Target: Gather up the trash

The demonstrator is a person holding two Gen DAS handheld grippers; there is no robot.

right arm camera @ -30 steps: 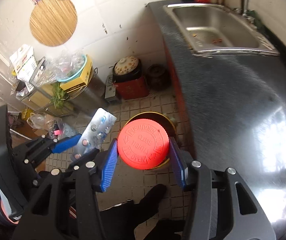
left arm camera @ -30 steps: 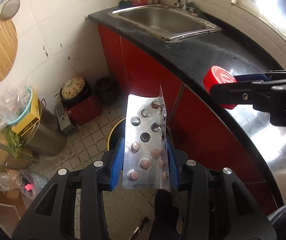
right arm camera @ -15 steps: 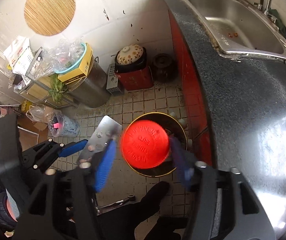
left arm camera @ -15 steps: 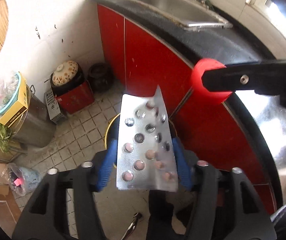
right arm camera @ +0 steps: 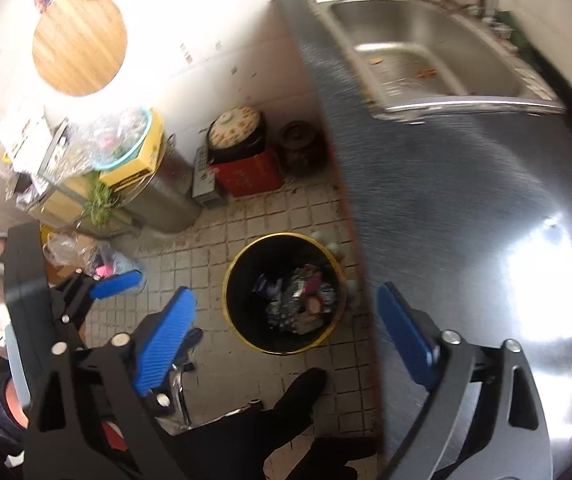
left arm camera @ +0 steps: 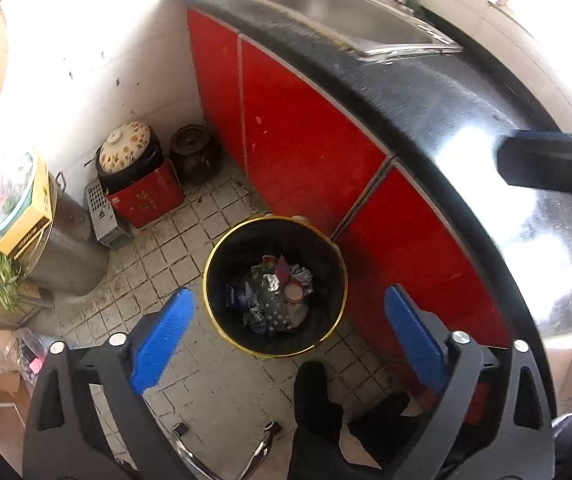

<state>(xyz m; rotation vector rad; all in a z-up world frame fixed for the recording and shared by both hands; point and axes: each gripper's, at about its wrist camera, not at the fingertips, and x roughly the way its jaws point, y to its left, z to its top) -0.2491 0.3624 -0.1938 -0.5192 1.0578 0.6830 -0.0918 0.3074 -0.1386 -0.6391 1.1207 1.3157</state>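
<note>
A black trash bin with a yellow rim (left arm camera: 221, 256) stands on the tiled floor beside the red cabinets; it also shows in the right wrist view (right arm camera: 229, 280). Crumpled wrappers, foil and other trash (left arm camera: 275, 294) lie inside it, also seen in the right wrist view (right arm camera: 298, 300). My left gripper (left arm camera: 286, 332) hangs above the bin, open and empty. My right gripper (right arm camera: 286, 336) is also above the bin, open and empty. The left gripper's blue fingertips (right arm camera: 115, 284) appear at the left of the right wrist view.
A black countertop (left arm camera: 466, 112) with a steel sink (left arm camera: 338, 8) runs along the right, over red cabinet doors (left arm camera: 306, 136). A red box with a pot on it (left arm camera: 141, 196), a dark jar (left arm camera: 193, 152) and a steel drum (left arm camera: 65, 248) stand by the wall. A dark shoe (left arm camera: 314, 404) is below the bin.
Both grippers opened over the bin. The blister pack left the left gripper and the red cap left the right one; neither can be singled out now.
</note>
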